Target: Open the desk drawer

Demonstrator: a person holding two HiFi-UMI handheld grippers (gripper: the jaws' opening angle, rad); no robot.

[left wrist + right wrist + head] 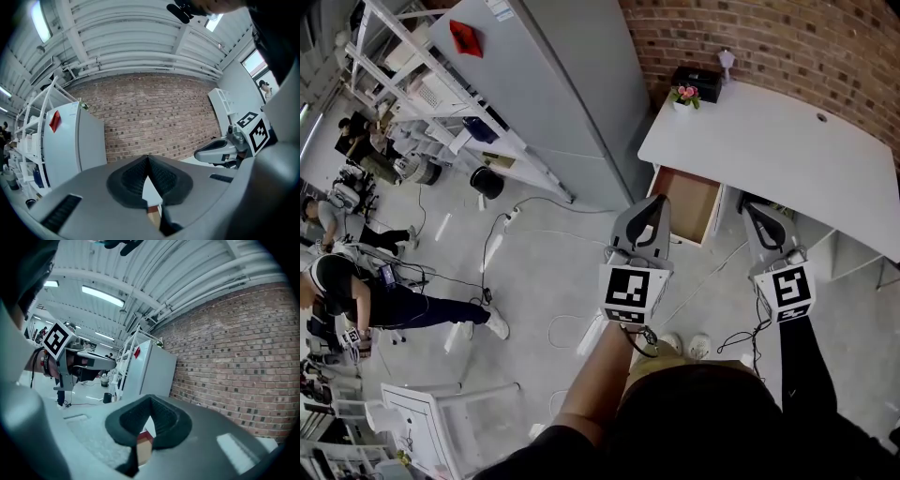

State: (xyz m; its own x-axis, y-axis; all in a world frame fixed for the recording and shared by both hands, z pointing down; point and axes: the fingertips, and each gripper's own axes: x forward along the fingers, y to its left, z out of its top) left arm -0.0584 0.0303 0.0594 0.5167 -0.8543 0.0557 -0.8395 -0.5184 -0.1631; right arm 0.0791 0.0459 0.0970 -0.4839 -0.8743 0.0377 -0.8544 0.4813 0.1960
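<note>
I count one drawer, one bench, two claws. The drawer sits pulled out beneath the bench's left end (wooden bottom showing), long axis pointing towards me. Left claw and right claw are both pinched together, empty.

open floor before drawer; grey cabinet alongside
</note>
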